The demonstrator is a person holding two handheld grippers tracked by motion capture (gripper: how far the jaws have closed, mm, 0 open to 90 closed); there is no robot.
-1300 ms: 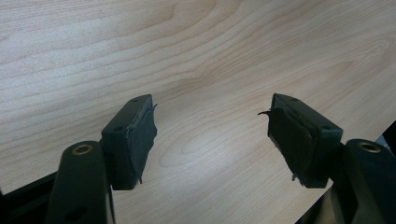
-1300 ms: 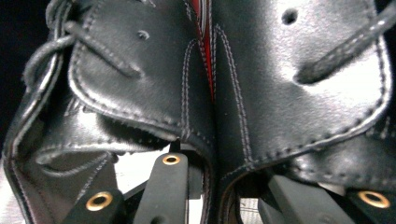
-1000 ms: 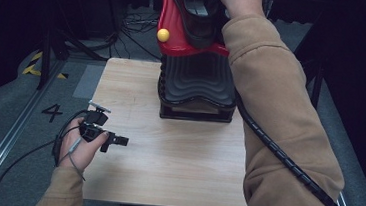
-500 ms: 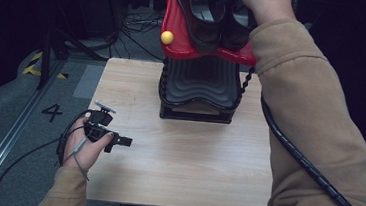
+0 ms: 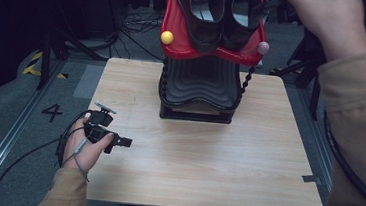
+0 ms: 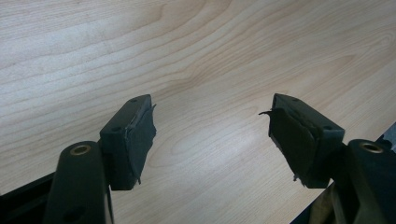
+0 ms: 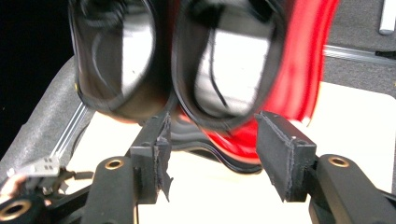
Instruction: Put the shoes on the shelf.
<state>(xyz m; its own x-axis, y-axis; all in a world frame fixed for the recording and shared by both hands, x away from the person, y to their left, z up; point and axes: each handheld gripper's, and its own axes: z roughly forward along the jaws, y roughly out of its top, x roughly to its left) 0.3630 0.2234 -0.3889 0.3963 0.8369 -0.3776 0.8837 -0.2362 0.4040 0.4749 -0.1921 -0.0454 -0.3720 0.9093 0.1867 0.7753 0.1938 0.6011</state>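
Observation:
Two black shoes (image 5: pixel 204 9) (image 5: pixel 244 8) sit side by side on the red upper tray (image 5: pixel 177 30) of a shoe rack, whose black lower tier (image 5: pixel 199 89) stands on the wooden table (image 5: pixel 205 165). In the right gripper view the shoes (image 7: pixel 116 56) (image 7: pixel 229 65) are blurred and close ahead of my right gripper (image 7: pixel 212 119). Its jaws have just been opening, and its pads press on nothing. The right hand (image 5: pixel 324 20) is up at the rack's right. My left gripper (image 5: pixel 123 141) rests at the table's left edge, open over bare wood (image 6: pixel 210 100).
A yellow ball (image 5: pixel 166 37) and a pink ball (image 5: pixel 262 47) cap the red tray's front corners. Grey floor with rails and cables surrounds the table. A thick black cable (image 5: pixel 350 173) runs along the right sleeve.
The right hand and sleeve have moved right and slightly up, off the rack, uncovering both shoes on the red tray. The left hand has stayed put.

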